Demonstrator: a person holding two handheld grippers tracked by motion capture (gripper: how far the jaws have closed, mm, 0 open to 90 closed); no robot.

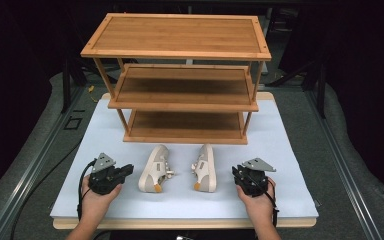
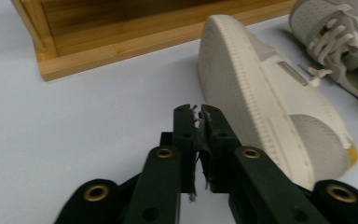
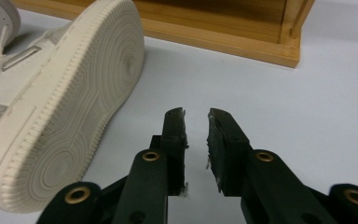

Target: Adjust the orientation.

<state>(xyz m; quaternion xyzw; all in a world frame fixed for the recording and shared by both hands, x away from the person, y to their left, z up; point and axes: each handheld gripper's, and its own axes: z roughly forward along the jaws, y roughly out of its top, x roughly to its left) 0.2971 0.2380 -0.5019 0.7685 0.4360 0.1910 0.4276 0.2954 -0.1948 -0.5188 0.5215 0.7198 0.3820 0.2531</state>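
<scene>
We are resting our left gripper (image 1: 128, 170), jaws nearly closed on nothing, just beside the left cream leather sneaker (image 1: 154, 168). Our right gripper (image 1: 236, 174), jaws slightly parted and empty, is lying beside the right cream sneaker (image 1: 205, 168), before the three-tier bamboo shelf (image 1: 185, 105).

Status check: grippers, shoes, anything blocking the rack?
Left gripper shut, empty; right gripper slightly open, empty. Both shoes, left shoe and right shoe, on their sides on the mat, untouched. Rack shelves bare, path open.
</scene>
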